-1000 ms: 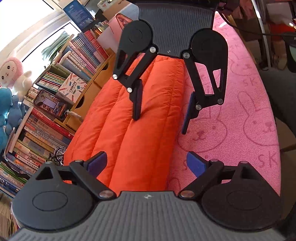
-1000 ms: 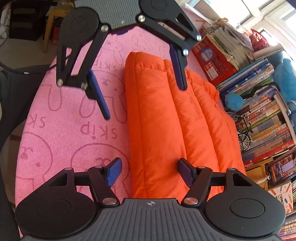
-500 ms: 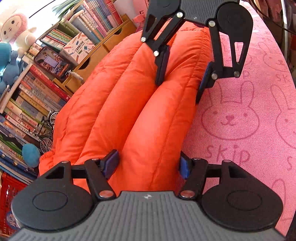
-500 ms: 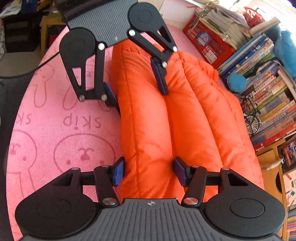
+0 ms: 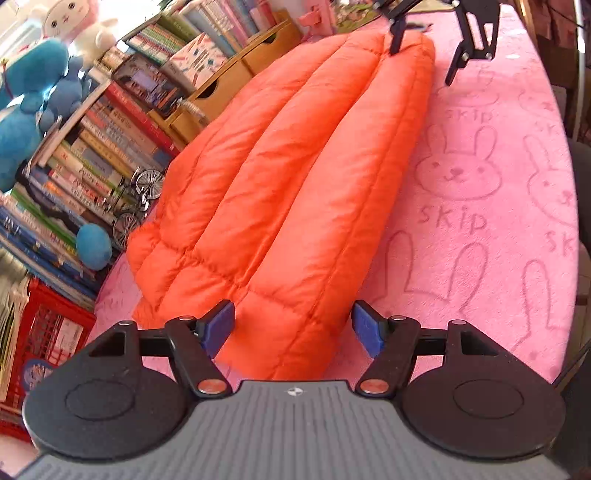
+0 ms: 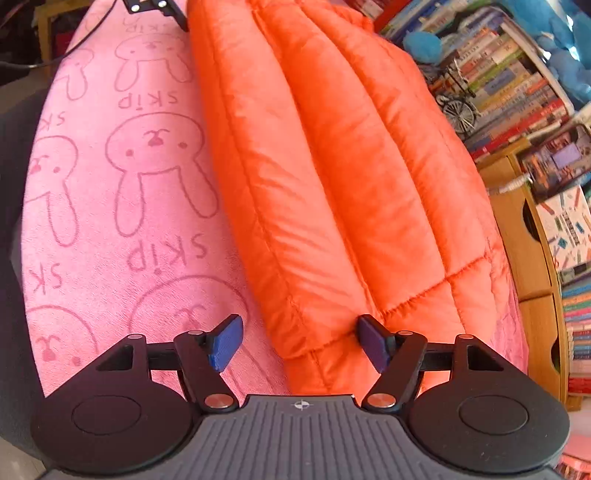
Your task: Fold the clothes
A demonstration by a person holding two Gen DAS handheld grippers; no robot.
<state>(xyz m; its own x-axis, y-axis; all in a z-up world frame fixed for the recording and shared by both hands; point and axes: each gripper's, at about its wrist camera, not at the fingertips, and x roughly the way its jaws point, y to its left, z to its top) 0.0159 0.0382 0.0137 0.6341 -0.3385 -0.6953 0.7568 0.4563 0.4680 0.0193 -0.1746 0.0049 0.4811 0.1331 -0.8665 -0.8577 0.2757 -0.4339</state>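
While I watch: puffy quilted orange jacket (image 5: 295, 192) on fuzzy pink surface (image 5: 480, 229); left gripper (image 5: 293, 332), right gripper (image 6: 297, 343) both opening, gripping nothing; far hem cut off.

Strong daylight floods both views, with the brightest, washed-out patch at the upper left of the left wrist view around the plush toys (image 5: 62, 22). The orange padded garment (image 5: 295, 177) shows soft sheen on its ridges and shade in its seams. Fisheye bending curves the pink worktop cover (image 6: 122, 206) and the book stacks (image 6: 517, 85) at the edges. Slight motion blur softens the edges.
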